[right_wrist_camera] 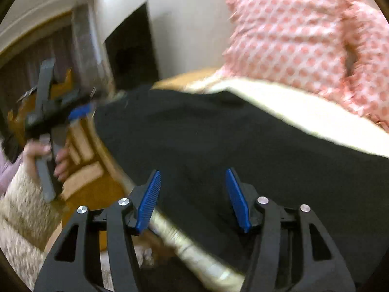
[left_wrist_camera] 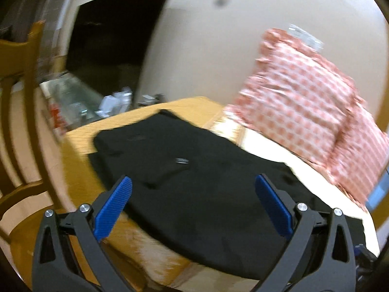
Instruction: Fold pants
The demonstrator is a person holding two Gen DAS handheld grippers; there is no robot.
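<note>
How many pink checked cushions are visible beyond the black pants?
2. One large cushion stands behind the black pants; a second cushion leans against its right side, lower and nearer the frame edge. Blur may hide more behind them.

Both wrist views look forward and down, close over the black pants (left_wrist_camera: pixel 194 175) (right_wrist_camera: pixel 231 141), shared.
</note>
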